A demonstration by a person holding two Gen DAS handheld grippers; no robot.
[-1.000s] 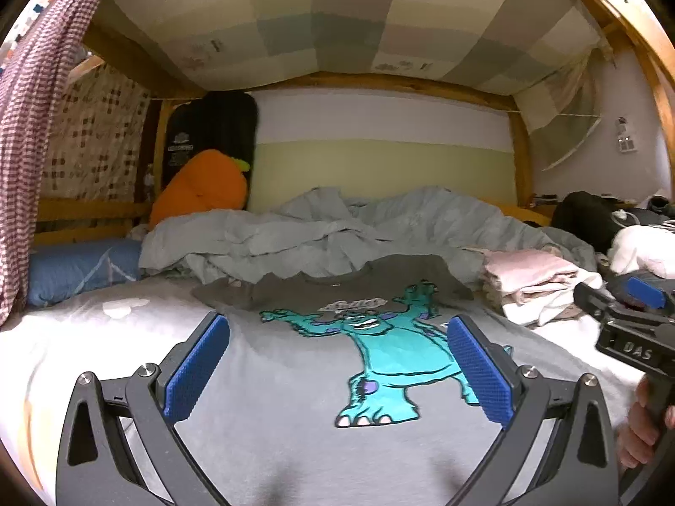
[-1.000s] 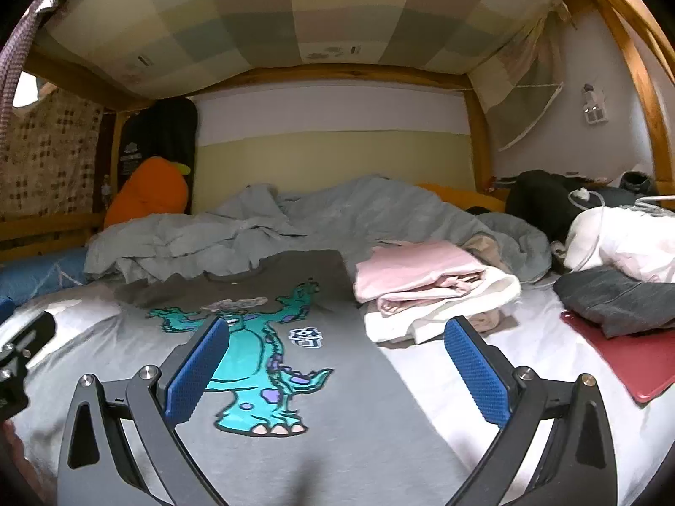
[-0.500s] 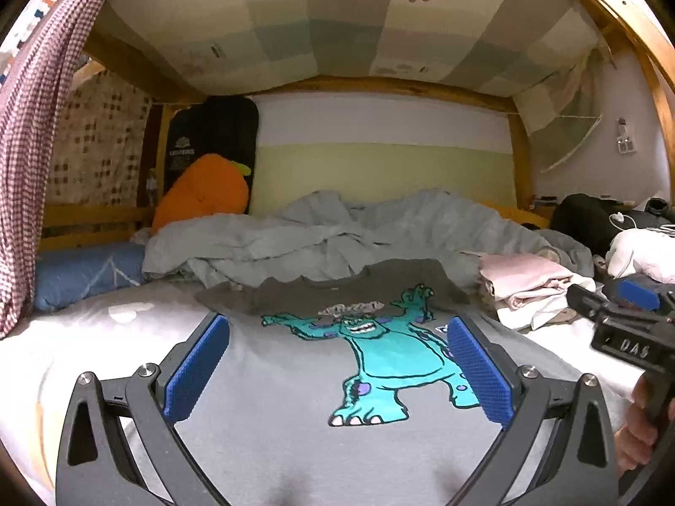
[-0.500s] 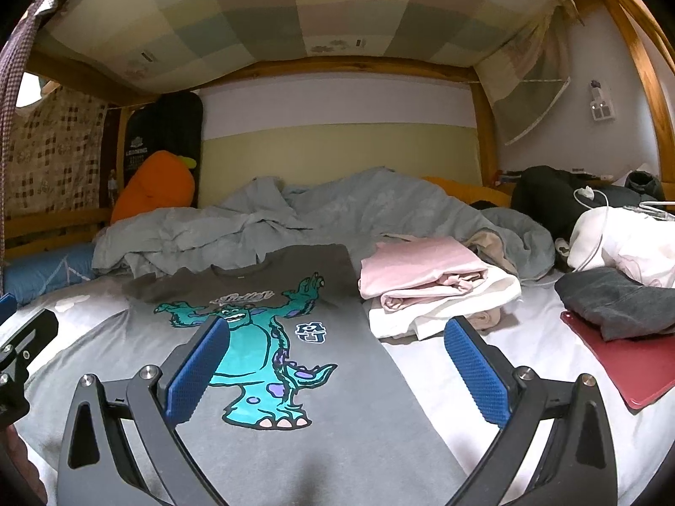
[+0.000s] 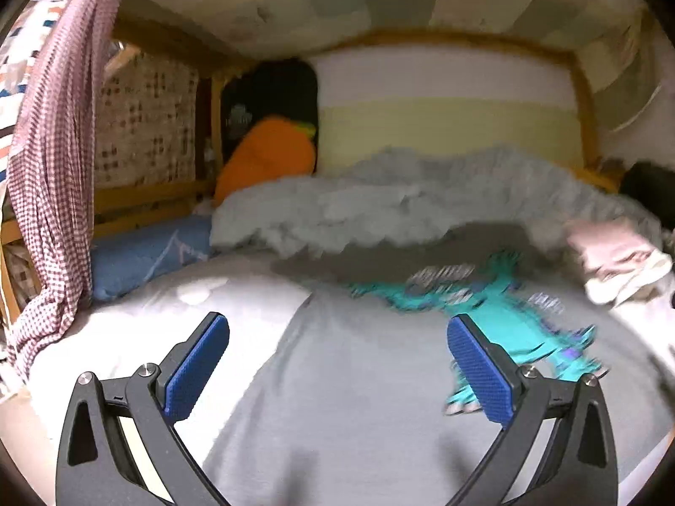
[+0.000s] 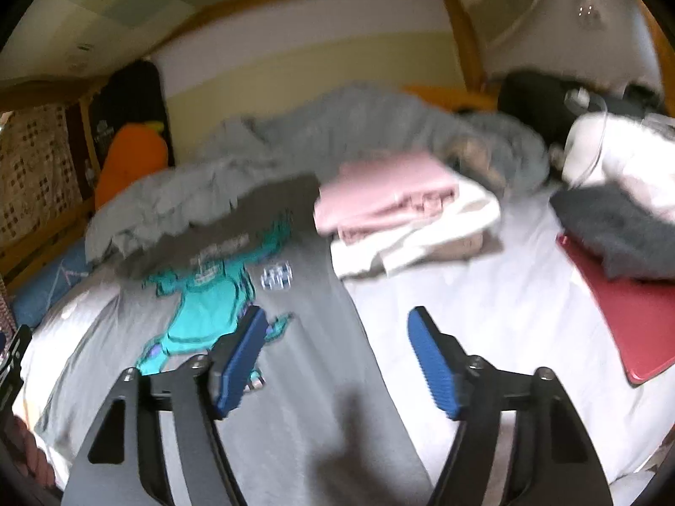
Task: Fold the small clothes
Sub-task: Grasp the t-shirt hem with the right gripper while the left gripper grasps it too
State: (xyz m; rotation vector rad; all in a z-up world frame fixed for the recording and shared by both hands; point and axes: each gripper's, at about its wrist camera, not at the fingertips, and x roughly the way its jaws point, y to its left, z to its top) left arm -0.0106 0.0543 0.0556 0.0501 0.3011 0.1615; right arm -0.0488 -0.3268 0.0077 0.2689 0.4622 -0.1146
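Note:
A grey T-shirt with a teal monster print [image 5: 358, 379] lies flat, face up, on the white bed sheet; it also shows in the right wrist view [image 6: 303, 337]. My left gripper [image 5: 337, 362] is open and empty above the shirt's left edge. My right gripper [image 6: 337, 358] is open and empty, jaws narrower, above the shirt's right edge. Both views are blurred by motion.
A stack of folded pink and white clothes [image 6: 396, 215] lies right of the shirt. A rumpled grey duvet [image 5: 400, 202] fills the far side. An orange plush [image 5: 270, 156], a blue pillow [image 5: 143, 253], a red flat item [image 6: 624, 308] and a dark garment [image 6: 611, 227] surround it.
My left gripper has swung left toward the shirt's left edge. My right gripper has swung right and tilted toward the right edge, its jaws narrowed. The shirt has not moved.

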